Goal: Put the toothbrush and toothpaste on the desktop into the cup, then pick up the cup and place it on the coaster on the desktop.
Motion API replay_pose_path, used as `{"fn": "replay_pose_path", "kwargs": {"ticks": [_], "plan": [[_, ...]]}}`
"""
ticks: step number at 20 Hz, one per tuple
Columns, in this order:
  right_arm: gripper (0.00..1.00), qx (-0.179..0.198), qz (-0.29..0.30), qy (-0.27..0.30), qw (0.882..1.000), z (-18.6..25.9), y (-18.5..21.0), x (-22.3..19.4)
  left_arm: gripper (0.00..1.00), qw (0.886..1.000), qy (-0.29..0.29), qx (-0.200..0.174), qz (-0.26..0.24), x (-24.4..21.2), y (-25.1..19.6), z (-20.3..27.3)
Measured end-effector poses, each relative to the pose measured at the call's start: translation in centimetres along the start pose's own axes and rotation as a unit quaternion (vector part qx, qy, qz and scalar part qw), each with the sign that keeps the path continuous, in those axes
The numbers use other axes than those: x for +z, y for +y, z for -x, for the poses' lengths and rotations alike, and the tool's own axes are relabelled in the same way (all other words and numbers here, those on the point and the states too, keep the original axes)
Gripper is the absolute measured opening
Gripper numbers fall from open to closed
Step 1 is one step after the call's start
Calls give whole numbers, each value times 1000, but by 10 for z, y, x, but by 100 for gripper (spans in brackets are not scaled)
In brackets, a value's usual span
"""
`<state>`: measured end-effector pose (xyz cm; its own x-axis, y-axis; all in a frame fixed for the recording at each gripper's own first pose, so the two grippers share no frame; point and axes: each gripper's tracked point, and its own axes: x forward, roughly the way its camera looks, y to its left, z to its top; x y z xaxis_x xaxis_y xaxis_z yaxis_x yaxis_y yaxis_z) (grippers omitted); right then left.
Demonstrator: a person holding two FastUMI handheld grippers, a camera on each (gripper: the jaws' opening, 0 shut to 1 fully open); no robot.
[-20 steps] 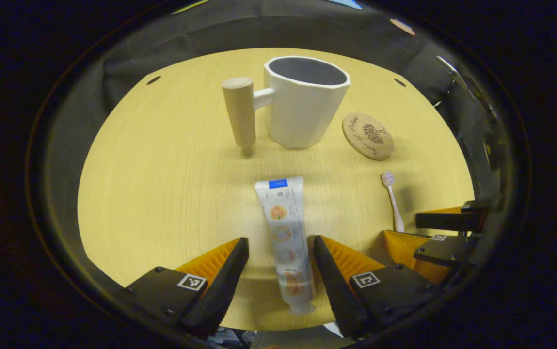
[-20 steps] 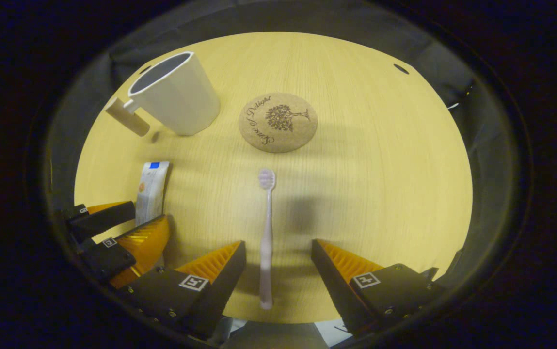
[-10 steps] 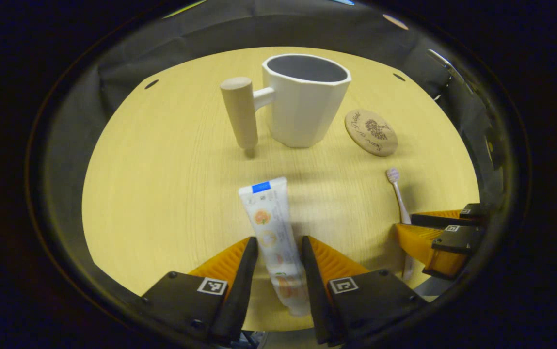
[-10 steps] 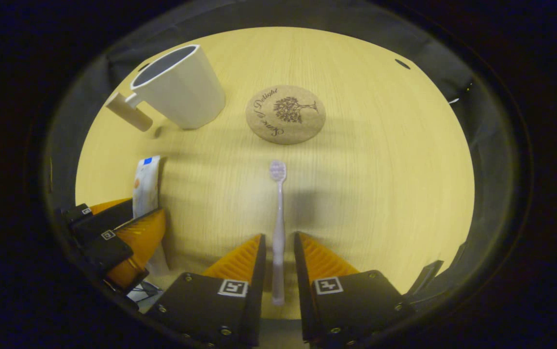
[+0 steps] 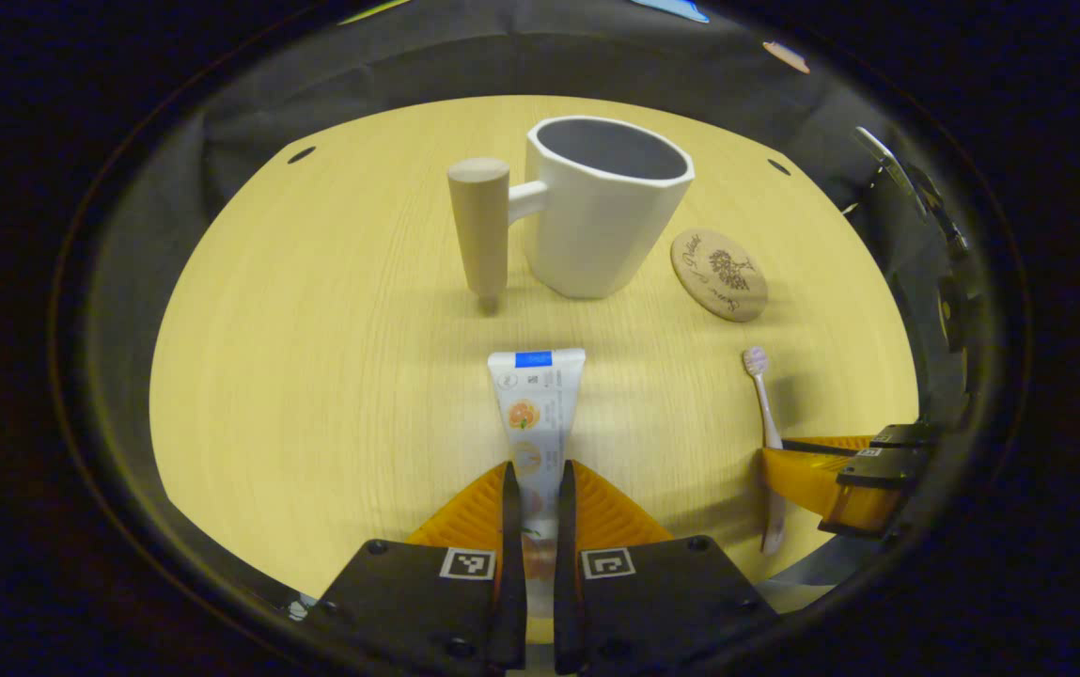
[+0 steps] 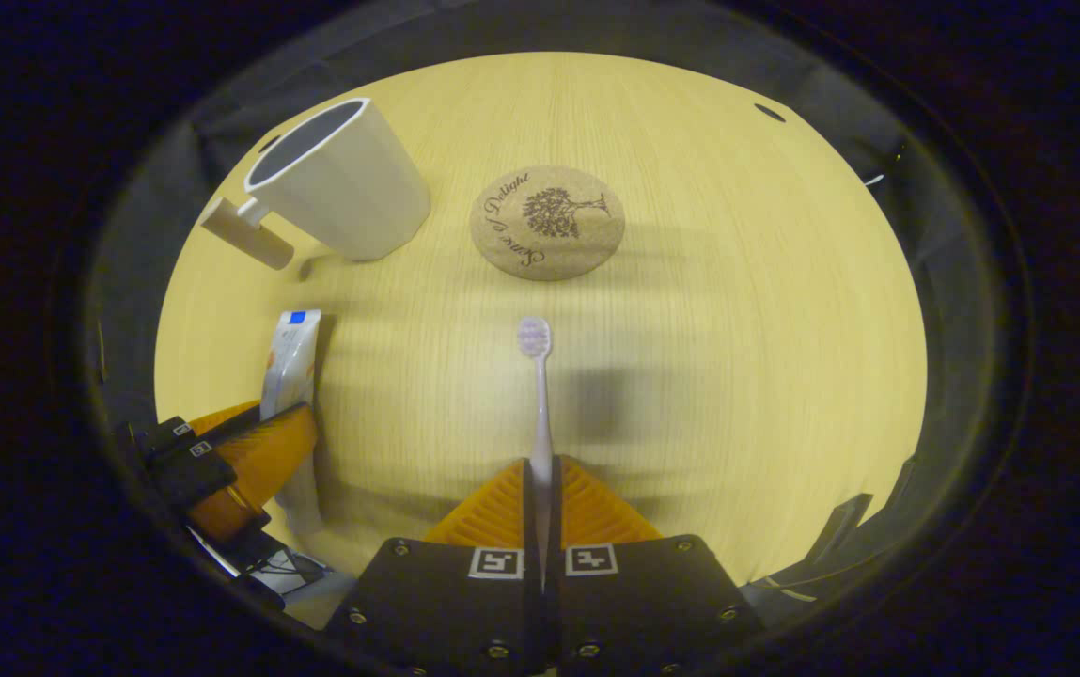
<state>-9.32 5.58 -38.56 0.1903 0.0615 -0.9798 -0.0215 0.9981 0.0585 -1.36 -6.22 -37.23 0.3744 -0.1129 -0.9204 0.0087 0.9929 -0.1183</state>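
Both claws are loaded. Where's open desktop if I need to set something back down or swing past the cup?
Widest bare desktop lies right of the coaster and toothbrush. There is another free patch left of the cup handle and toothpaste. The cup-to-coaster gap is tight, and the front edge is crowded where the left claw and right claw sit.

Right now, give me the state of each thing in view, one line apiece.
Toothpaste: flat on the desktop, gripped near its cap end by the left tongs.
Toothbrush: handle clamped in the right tongs, bristle end pointing toward the coaster.
Cup: upright, empty, handle untouched.
Coaster: flat on the desktop, nothing on it.
Left tongs: shut on the toothpaste.
Right tongs: shut on the toothbrush.
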Motion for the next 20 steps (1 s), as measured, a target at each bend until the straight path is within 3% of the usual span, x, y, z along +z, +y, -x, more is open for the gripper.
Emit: {"fn": "replay_pose_path", "kwargs": {"ticks": [1,5,12,20], "plan": [[5,6,-7,1,1000,1,1,0,19,1000,2,-4,6,1,1,0],[2,11,-20,-4,1000,5,0,0,19,1000,-10,-15,20,11,2,11],[2,22,-34,-16,999,12,1,2,19,997,-47,-38,40,34,-1,66],[2,32,-50,-24,998,14,1,6,18,990,-117,-61,54,91,-6,128]]}}
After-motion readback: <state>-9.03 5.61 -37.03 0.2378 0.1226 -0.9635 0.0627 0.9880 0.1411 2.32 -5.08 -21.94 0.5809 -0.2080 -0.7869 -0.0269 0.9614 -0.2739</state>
